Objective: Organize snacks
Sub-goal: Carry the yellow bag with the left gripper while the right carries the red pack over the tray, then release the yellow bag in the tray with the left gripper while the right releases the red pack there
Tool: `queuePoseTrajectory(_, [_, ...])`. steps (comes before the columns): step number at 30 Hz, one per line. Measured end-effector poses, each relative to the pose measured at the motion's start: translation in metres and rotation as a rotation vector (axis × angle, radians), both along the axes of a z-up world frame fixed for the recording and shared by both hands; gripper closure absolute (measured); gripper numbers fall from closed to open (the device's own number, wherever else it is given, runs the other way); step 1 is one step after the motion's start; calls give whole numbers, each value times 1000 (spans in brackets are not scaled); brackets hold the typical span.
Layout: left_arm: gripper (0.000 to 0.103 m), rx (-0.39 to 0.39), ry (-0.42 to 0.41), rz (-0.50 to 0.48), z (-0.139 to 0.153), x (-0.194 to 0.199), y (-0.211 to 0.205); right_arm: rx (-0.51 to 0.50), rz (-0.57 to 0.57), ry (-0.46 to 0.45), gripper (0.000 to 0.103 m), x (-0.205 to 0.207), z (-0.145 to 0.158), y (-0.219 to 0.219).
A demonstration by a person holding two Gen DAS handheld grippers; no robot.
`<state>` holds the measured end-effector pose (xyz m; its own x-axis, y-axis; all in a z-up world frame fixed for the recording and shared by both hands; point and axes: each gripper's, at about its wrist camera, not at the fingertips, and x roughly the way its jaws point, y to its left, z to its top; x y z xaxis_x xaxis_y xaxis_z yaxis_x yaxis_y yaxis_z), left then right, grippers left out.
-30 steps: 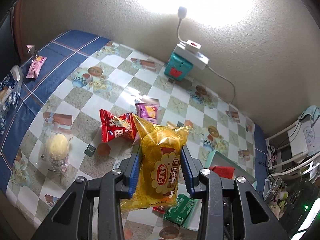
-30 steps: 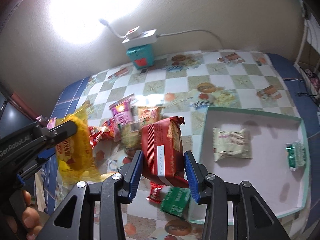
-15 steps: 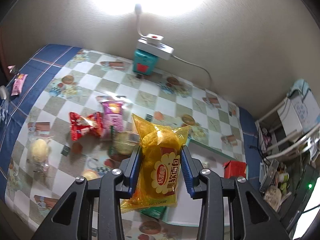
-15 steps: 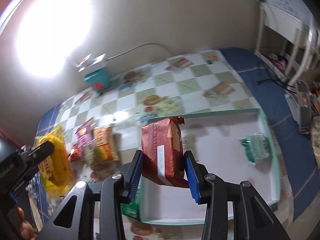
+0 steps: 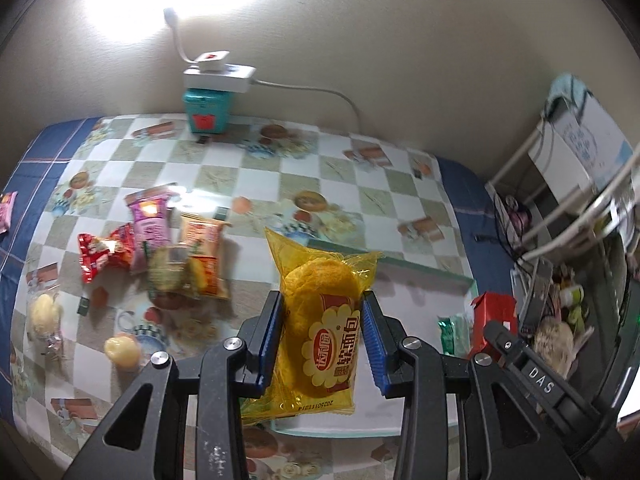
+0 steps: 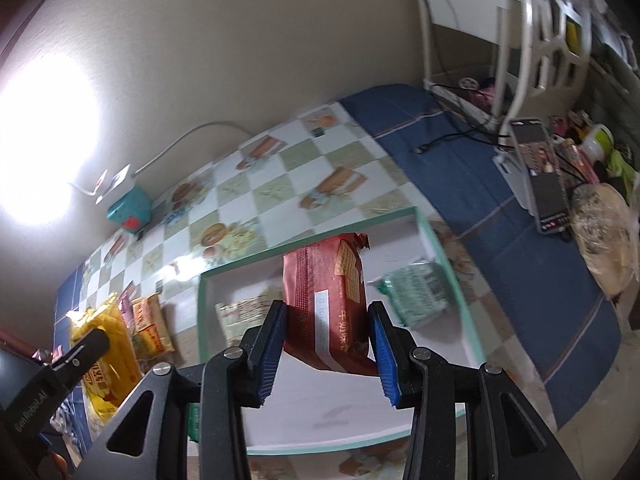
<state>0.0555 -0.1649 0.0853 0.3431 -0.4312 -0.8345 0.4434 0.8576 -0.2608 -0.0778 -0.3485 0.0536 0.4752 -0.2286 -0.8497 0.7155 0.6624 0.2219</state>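
Now both grippers have swung from the snack pile to over the tray (image 6: 434,240), left gripper (image 5: 323,334) clamped on yellow bread bag (image 5: 320,312), right gripper (image 6: 327,326) clamped on red wafer pack (image 6: 324,300), probably about to drop.

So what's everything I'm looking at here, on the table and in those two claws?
Bread packet: one, yellow, in left claw.
Wafer packet: one, red, in right claw.
Tray: one, white, green-rimmed, on table.
Green packet: one, in tray.
Pale packet: one, in tray.
Loose snacks: several, red, pink, orange, on tablecloth.
Teal box: one, by wall.
Power strip: one, white, on box.
Left gripper: black, blue pads.
Right gripper: same.
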Motion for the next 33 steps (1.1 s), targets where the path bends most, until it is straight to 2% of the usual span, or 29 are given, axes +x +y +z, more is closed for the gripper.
queuePoseTrajectory(13, [63,106,35,-127,-33,-27,-52,20,-65,35,59,-24,-12,-20])
queuePoseTrajectory(24, [63,182,180,-142,-92,-24,-63,107,-40,190,59,-11,-68,-24])
queuePoseTrajectory(33, [63,229,220,-135,-117,-21,-64,140,-18,261,59,-4,-94,-21])
